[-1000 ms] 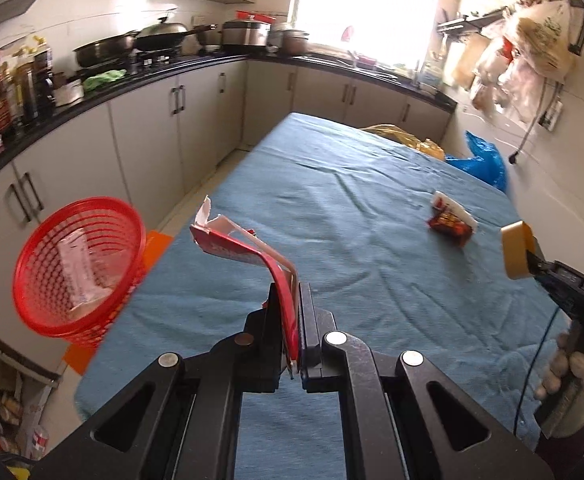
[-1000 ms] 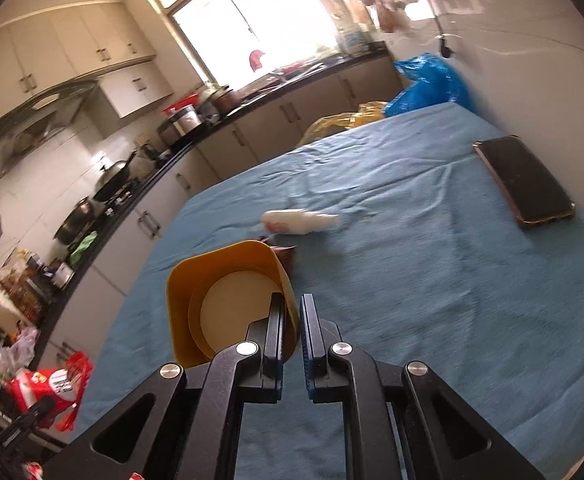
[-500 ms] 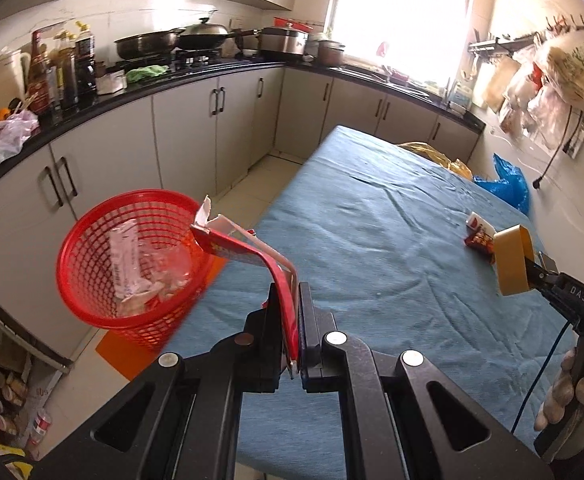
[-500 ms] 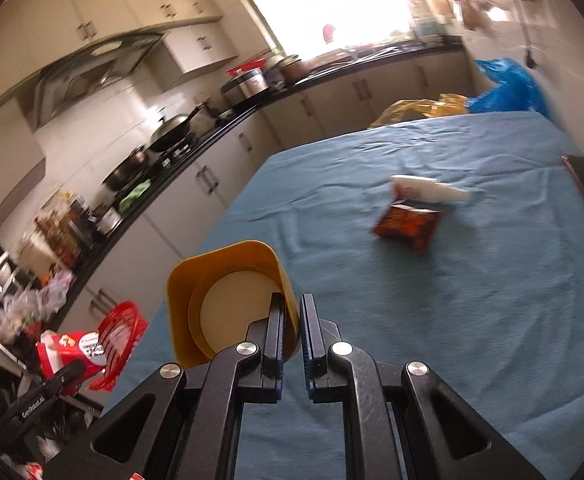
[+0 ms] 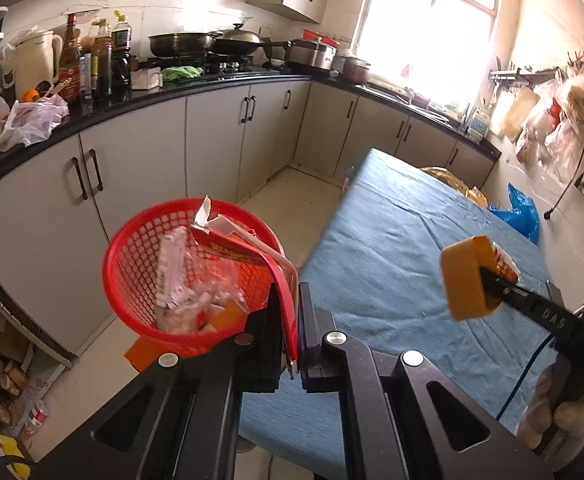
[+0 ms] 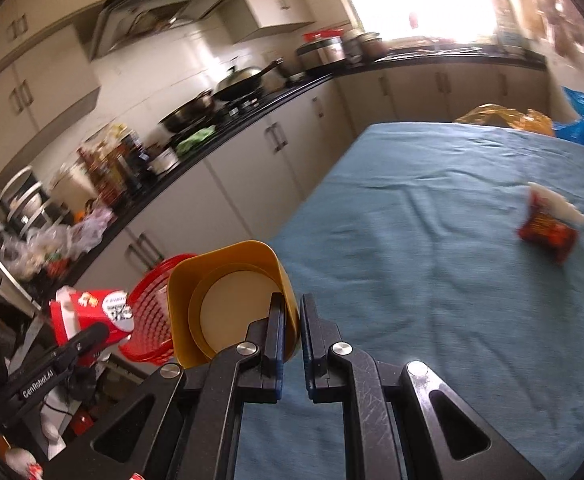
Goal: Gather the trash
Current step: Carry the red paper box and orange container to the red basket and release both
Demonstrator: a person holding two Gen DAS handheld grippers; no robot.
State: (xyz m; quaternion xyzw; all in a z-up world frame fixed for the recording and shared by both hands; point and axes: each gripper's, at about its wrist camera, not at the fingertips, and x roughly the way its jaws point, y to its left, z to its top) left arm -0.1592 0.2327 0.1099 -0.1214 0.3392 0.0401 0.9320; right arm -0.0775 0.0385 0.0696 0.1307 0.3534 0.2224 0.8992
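My left tool (image 5: 292, 328) is clamped on a flattened red-and-white wrapper (image 5: 244, 252); its long axis runs up and away from the pads, torn white end pointing toward the red basket (image 5: 132, 248), which stands on the floor beside the blue-covered surface (image 5: 391, 248). The wrapper hangs over the basket's near rim. My right tool (image 6: 290, 320) grips the wall of a yellow cup (image 6: 228, 280) — open mouth facing the camera, tilted. A red snack packet (image 6: 547, 232) lies on the surface, well apart from both tools.
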